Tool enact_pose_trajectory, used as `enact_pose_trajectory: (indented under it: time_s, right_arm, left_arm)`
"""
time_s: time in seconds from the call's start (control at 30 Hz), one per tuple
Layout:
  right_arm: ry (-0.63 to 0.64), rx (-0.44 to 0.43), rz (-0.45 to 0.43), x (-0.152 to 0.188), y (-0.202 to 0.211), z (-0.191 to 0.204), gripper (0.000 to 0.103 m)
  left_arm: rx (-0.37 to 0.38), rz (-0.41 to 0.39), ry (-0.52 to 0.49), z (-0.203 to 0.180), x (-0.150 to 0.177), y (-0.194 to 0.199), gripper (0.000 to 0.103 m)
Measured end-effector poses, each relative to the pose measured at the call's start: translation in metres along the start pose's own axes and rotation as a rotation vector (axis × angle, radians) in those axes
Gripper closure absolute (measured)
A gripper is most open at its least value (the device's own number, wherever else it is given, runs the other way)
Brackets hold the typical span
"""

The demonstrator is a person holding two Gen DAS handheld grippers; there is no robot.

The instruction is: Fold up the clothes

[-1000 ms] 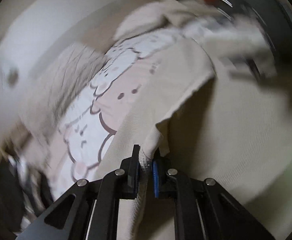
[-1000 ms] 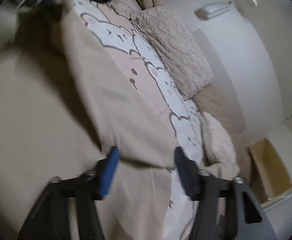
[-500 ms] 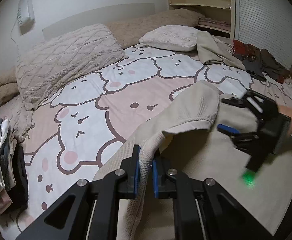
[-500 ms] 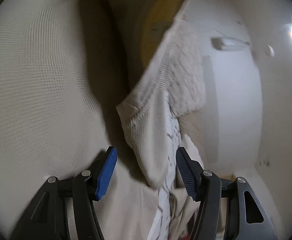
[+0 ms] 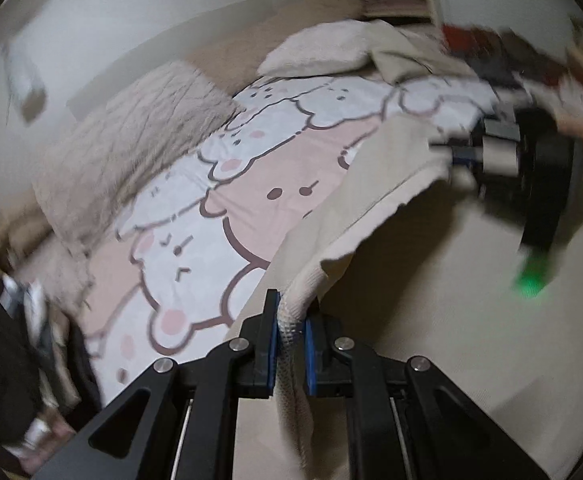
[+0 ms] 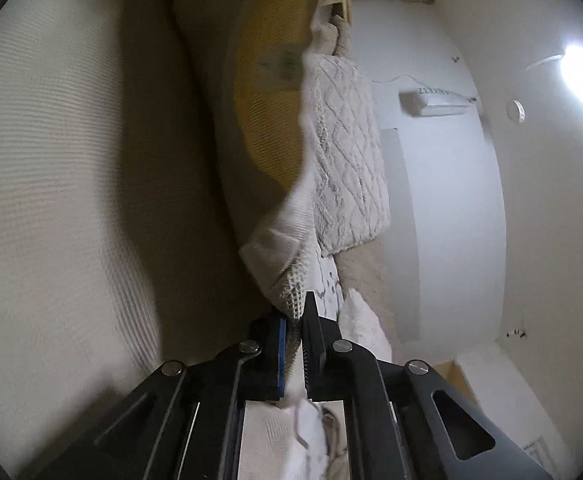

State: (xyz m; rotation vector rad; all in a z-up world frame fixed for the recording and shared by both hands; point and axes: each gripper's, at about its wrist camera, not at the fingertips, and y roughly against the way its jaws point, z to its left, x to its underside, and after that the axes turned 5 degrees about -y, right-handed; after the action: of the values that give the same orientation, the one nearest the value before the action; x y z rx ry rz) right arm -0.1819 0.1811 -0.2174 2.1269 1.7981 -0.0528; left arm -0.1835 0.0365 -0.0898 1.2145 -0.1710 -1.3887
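— What's the left gripper (image 5: 291, 334) got?

— Its 2 blue pads are clamped on a bunched edge of the cream ribbed knit garment (image 5: 371, 184). From that claw the cloth climbs up and to the right, lifted clear of the pink-and-white bear-print bed sheet (image 5: 219, 208) lying ahead of it.

— And the right gripper (image 6: 293, 344)?

— Closed too, pinching a corner of the same knit (image 6: 287, 260) between its pads. From the left claw's side you see it up on the right, gripping the cloth's far edge (image 5: 451, 154), blurred. A large sheet of the fabric hangs to the left of the right claw.

— Anything else nearby?

— A grey quilted pillow (image 6: 347, 152) just beyond the right claw's tips, and a dark pile of clothes (image 5: 7, 344) left of the left one.
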Motion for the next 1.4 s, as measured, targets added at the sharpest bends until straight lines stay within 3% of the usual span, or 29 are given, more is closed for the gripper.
enact_pose_trajectory:
  time_s: [0.17, 0.33, 0.5, 0.6, 0.67, 0.8, 0.9, 1.0, 1.17, 1.27, 1.33, 1.37, 1.4]
  right_arm:
    - [0.056, -0.04, -0.02, 0.009, 0.058, -0.038, 0.097]
    - [0.072, -0.125, 0.003, 0.019, 0.144, -0.055, 0.097]
    - [0.042, -0.313, 0.066, 0.024, 0.225, -0.021, 0.097]
    - [0.032, -0.407, 0.11, 0.029, 0.246, 0.023, 0.097]
    - [0.039, -0.416, 0.119, 0.034, 0.254, 0.047, 0.097]
    - [0.031, -0.397, 0.122, 0.034, 0.259, 0.051, 0.1]
    - [-0.024, -0.395, 0.091, 0.029, 0.28, 0.026, 0.101]
    - [-0.059, -0.412, 0.062, 0.022, 0.301, -0.003, 0.101]
    - [-0.122, -0.536, 0.139, 0.028, 0.309, 0.009, 0.101]
    - [-0.194, -0.477, 0.168, 0.035, 0.302, 0.024, 0.101]
    - [-0.207, -0.4, 0.17, 0.039, 0.299, 0.036, 0.096]
    - [-0.183, -0.357, 0.166, 0.041, 0.297, 0.042, 0.076]
    - [-0.16, -0.316, 0.16, 0.043, 0.295, 0.047, 0.039]
  left_arm:
    - [-0.054, -0.012, -0.293, -0.051, 0.004, 0.042, 0.092]
    - [-0.006, 0.039, -0.483, -0.117, 0.021, 0.089, 0.092]
    - [0.08, 0.113, -0.532, -0.18, 0.056, 0.111, 0.092]
    - [0.057, 0.145, -0.579, -0.204, 0.08, 0.103, 0.092]
    - [0.02, 0.153, -0.629, -0.215, 0.093, 0.096, 0.092]
    - [-0.043, 0.127, -0.673, -0.209, 0.089, 0.108, 0.092]
    - [-0.064, 0.101, -0.657, -0.196, 0.079, 0.129, 0.092]
    - [-0.03, 0.078, -0.647, -0.195, 0.073, 0.149, 0.092]
    - [0.032, 0.135, -0.654, -0.223, 0.094, 0.132, 0.092]
    - [0.047, 0.163, -0.661, -0.237, 0.107, 0.115, 0.091]
    - [0.069, 0.162, -0.602, -0.233, 0.105, 0.112, 0.091]
    - [0.093, 0.162, -0.546, -0.225, 0.099, 0.113, 0.091]
    - [0.113, 0.159, -0.494, -0.215, 0.094, 0.114, 0.091]
